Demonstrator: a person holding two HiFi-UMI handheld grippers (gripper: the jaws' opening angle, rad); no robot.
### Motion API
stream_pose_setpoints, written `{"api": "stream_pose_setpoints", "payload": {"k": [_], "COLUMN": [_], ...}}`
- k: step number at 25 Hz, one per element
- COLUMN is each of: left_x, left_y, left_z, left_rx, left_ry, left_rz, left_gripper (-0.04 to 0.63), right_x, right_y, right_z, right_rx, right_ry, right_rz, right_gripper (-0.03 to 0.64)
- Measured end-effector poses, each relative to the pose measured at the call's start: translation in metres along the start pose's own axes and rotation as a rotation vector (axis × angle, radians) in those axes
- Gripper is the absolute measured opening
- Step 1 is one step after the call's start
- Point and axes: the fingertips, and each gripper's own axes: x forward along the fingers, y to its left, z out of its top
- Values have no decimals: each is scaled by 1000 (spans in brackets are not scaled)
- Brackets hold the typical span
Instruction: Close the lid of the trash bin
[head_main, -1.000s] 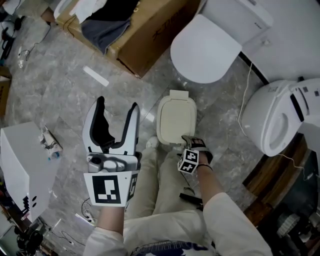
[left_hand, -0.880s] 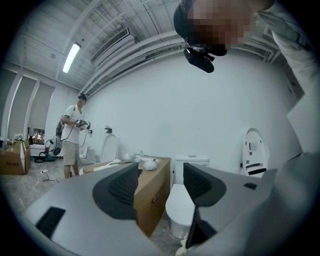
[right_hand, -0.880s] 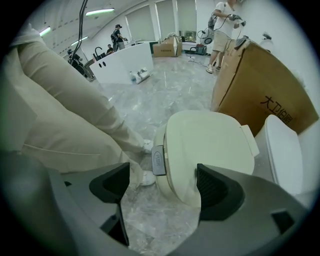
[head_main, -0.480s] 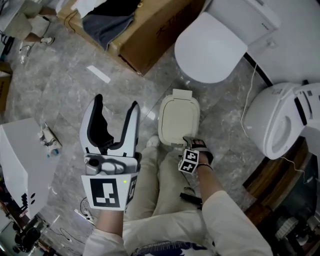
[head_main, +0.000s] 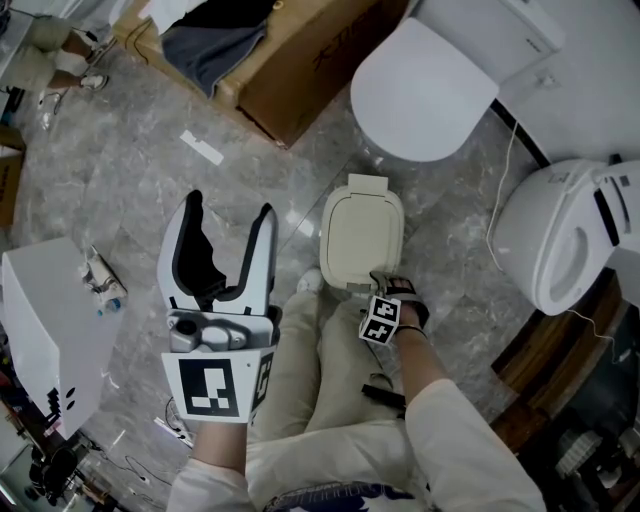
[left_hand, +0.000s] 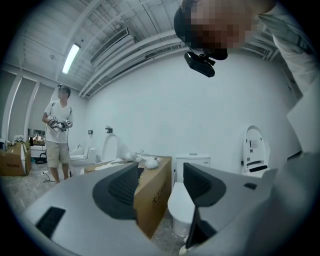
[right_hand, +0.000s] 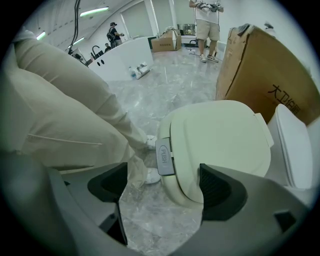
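The cream trash bin (head_main: 362, 232) stands on the marble floor with its lid lying flat and down. In the right gripper view the lid (right_hand: 220, 140) fills the middle, and the grey PUSH tab (right_hand: 164, 157) sits at its near edge. My right gripper (head_main: 385, 287) points steeply down at the bin's front edge. Its jaws (right_hand: 164, 173) are opening, and the pads (right_hand: 220, 187) press on nothing. My left gripper (head_main: 232, 215) is held up to the left of the bin, open and empty, and it points level across the room (left_hand: 160, 175).
A brown cardboard box (head_main: 290, 70) and a white toilet (head_main: 425, 90) stand behind the bin. A second toilet (head_main: 545, 235) is at the right, a white cabinet (head_main: 40, 330) at the left. My trouser legs (head_main: 320, 380) are just before the bin. A person (left_hand: 58, 132) stands far off.
My right gripper has sunk a little at the bin's front edge. The left gripper has kept still, and the lid lies flat throughout.
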Motion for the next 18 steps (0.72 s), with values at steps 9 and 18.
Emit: {"api": "stream_pose_setpoints", "payload": {"k": [9,18], "left_x": [2,2], "left_y": [-2,-7], "left_z": [-7,-9], "left_rx": [-7,-15], "left_ry": [2,13], "left_rz": [-3,-21], "left_gripper": [264,264], "right_x": [6,5], "right_y": [0,-1], "right_z": [-1,1], "right_rx": [9,79], "right_ry": [-4,-12], "right_rz": [1,32], "right_gripper": [449,456]}}
